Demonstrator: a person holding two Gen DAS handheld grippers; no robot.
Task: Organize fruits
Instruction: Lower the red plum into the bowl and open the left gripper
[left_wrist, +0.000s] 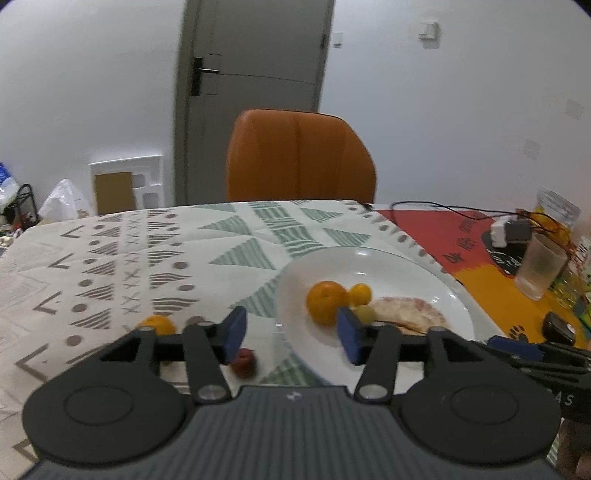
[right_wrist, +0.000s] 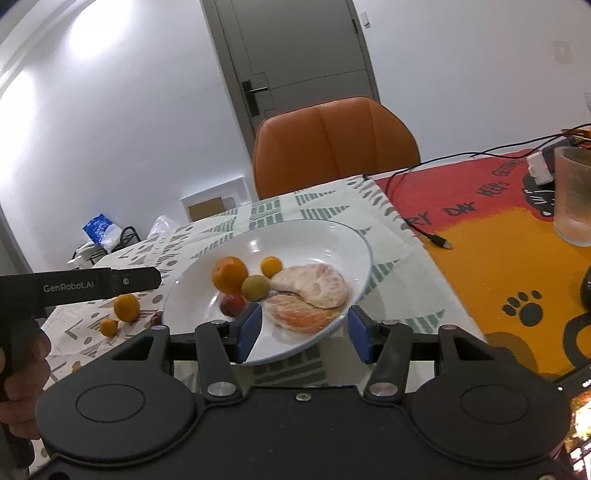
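Observation:
A white plate (left_wrist: 406, 266) (right_wrist: 332, 236) on the patterned cloth holds an orange (left_wrist: 325, 301) (right_wrist: 229, 274), a small yellow fruit (left_wrist: 360, 293) (right_wrist: 270, 266), a greenish fruit (left_wrist: 365, 313) (right_wrist: 255, 287), a red fruit (right_wrist: 232, 304) and peeled pomelo pieces (left_wrist: 410, 314) (right_wrist: 310, 295). On the cloth left of the plate lie an orange (left_wrist: 157, 325) (right_wrist: 126, 306), a small orange fruit (right_wrist: 109, 326) and a red fruit (left_wrist: 243, 362). My left gripper (left_wrist: 291, 334) is open and empty above the plate's left edge. My right gripper (right_wrist: 304, 332) is open and empty at the plate's near rim.
An orange chair (left_wrist: 299, 158) (right_wrist: 332, 144) stands behind the table. On the red and orange mat (right_wrist: 498, 236) at right are a frosted cup (left_wrist: 539, 266) (right_wrist: 574, 195), a black cable (right_wrist: 424, 229) and a charger (left_wrist: 506, 230).

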